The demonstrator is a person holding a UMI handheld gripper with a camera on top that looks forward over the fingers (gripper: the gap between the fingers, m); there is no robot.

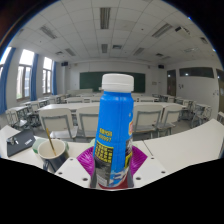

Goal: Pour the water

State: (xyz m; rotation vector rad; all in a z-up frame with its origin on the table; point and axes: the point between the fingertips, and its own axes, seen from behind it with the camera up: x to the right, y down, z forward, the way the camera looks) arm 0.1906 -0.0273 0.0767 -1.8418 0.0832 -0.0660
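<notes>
The tongs (113,172) pinch an upright blue bottle (114,125) above the white worktop (190,140), paper cup (50,152) near its edge.

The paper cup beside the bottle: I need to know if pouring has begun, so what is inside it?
The paper cup stands left of the blue bottle, which the gripper holds. Its inside looks dark; the rim hides any water level.

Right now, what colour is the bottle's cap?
White. The bottle, held between the fingers, shows it in the gripper view.
</notes>
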